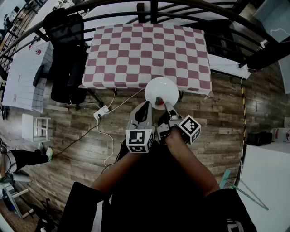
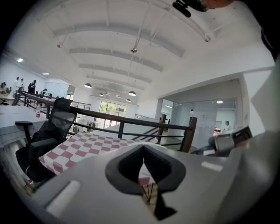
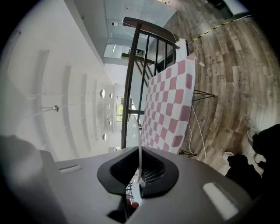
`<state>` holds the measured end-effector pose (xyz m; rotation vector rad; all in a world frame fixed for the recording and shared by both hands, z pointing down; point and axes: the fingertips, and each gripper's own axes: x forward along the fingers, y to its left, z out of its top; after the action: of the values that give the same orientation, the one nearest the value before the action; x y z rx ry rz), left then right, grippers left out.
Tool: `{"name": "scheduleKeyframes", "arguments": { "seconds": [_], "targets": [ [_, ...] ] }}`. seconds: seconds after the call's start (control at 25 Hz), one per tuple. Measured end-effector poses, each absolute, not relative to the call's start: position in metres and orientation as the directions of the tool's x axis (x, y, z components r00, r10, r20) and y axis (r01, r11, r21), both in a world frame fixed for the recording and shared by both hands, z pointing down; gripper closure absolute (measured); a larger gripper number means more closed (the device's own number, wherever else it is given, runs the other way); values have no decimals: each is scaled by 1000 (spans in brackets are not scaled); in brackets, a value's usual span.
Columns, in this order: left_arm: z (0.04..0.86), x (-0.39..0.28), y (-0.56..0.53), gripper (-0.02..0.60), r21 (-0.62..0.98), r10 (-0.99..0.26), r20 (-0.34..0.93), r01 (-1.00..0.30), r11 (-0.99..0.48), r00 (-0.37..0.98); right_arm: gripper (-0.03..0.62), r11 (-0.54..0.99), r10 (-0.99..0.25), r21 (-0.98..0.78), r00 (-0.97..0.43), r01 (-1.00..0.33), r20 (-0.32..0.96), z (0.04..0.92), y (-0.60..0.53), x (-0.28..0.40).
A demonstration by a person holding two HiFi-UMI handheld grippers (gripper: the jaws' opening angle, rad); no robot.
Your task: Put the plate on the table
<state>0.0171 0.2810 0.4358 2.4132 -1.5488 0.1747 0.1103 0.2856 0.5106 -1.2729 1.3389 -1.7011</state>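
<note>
A white round plate [image 1: 161,90] hangs over the near edge of the table [image 1: 149,54], which wears a red-and-white checked cloth. My right gripper [image 1: 166,107] is shut on the plate's near rim. In the right gripper view the plate [image 3: 134,131] shows edge-on, a thin white blade pinched between the pads of the right gripper [image 3: 139,175]. My left gripper [image 1: 145,109] sits just left of the plate, shut, with nothing in it. The left gripper view looks past the left gripper [image 2: 143,162] at the checked table [image 2: 83,146] ahead.
A black office chair [image 1: 68,59] stands at the table's left end, beside a white desk [image 1: 22,77]. A power strip [image 1: 100,112] and cables lie on the wooden floor below the table's edge. A black railing [image 1: 154,7] runs behind the table.
</note>
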Motion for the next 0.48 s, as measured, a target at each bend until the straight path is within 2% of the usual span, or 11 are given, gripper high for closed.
{"name": "scheduleKeyframes", "arguments": {
  "seconds": [0.48],
  "targets": [
    [434,3,278,572,162,-907,224,-931,-327,357,586,-256,-907,-961,-318,-106,277,504,283,126]
  ]
}}
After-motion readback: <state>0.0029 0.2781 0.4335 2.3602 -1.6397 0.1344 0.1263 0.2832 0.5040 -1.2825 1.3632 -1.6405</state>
